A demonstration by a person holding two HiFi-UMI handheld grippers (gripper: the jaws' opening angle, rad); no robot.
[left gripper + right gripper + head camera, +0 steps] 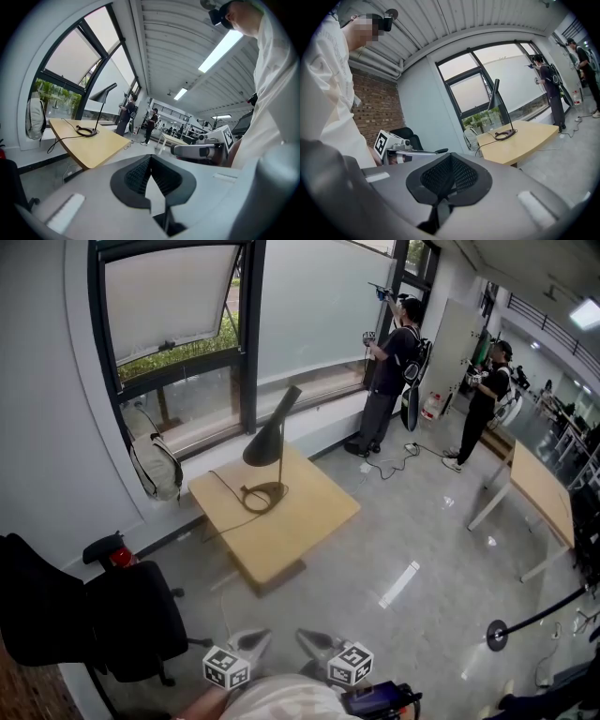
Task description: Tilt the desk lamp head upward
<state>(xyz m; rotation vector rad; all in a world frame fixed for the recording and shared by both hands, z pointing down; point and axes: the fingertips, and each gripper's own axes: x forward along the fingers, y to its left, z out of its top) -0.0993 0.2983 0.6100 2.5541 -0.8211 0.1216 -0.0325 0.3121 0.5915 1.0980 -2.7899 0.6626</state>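
The black desk lamp stands on a light wooden table [305,526] by the window. Its cone head [273,433] slopes down to the left over a ring base [264,495], and a cord trails off the table's left side. Both grippers hang low at the bottom of the head view, well short of the table. The left gripper [255,641] and the right gripper [314,641] are shut and empty. The left gripper view shows its shut jaws [151,161] with the lamp [105,92] far off to the left. The right gripper view shows shut jaws [450,161] and the lamp [495,93] to the right.
A black office chair [127,620] stands at the left, with a red fire extinguisher [119,556] behind it. A backpack [156,465] leans under the window. Two people [394,371] [483,401] stand at the back. A second table [541,488] and a barrier post [496,634] are on the right.
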